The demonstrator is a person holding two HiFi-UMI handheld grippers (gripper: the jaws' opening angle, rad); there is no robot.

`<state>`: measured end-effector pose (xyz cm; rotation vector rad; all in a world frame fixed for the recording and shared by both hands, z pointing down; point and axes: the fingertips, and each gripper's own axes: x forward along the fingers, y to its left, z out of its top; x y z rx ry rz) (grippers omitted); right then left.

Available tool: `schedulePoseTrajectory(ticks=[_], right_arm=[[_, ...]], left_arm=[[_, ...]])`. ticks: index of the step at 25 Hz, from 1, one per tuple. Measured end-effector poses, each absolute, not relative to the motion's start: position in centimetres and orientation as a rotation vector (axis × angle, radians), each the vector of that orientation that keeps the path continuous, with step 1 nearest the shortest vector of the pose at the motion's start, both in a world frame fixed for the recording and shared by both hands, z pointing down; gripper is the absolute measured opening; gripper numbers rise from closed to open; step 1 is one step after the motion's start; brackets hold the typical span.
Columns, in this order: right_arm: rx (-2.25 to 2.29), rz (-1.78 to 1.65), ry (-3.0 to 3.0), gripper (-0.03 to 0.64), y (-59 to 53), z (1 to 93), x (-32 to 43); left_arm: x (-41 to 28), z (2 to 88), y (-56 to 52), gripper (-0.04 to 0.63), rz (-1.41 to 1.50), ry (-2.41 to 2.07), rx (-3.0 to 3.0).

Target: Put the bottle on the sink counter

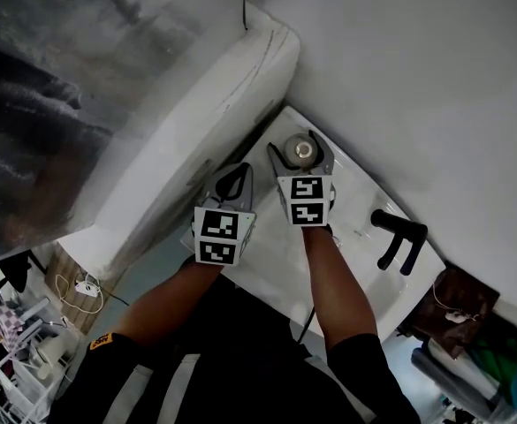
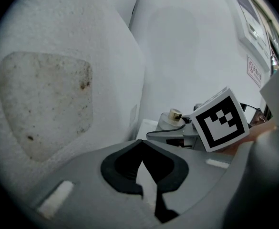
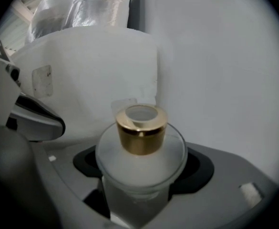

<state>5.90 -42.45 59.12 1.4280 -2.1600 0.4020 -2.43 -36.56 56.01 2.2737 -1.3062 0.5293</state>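
White wall (image 1: 417, 78) backs a white sink counter (image 1: 351, 188), with a black tap (image 1: 399, 237) off to the right of the right hand-held gripper (image 1: 301, 154). A frosted bottle (image 1: 305, 147) with a gold collar stands upright on the counter between that gripper's jaws, which are spread wide on either side of it, with dark gaps showing beside the body. The left hand-held gripper (image 1: 239, 177) sits just beside the right one, on its left, its jaw tips together with nothing between them.
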Motion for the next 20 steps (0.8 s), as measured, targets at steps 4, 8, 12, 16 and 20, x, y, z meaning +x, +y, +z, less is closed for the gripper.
schedulePoseTrajectory(ticks=[4,8,12,16,20], right_arm=[[1.427,0.425,-2.158,0.383,-41.5,58.7,6.2],[1.452,0.433,-2.162,0.388,-40.2,57.4,6.8],[1.466,0.412,-2.165,0.388,-38.4,56.1,7.3],[1.497,0.400,-2.184,0.362,-36.2,54.1,7.5],[1.539,0.389,-2.198,0.281,-33.5,51.6,7.5]], left_arm=[[-2.4,55.2,-36.1,0.002,0.516,-1.312,2.287],[-2.0,54.0,-35.5,0.002,0.491,-1.316,2.307],[-1.8,53.0,-34.5,0.002,0.466,-1.324,2.315],[-1.8,51.4,-33.0,0.002,0.442,-1.348,2.335],[-2.3,49.9,-31.3,0.002,0.423,-1.384,2.348]])
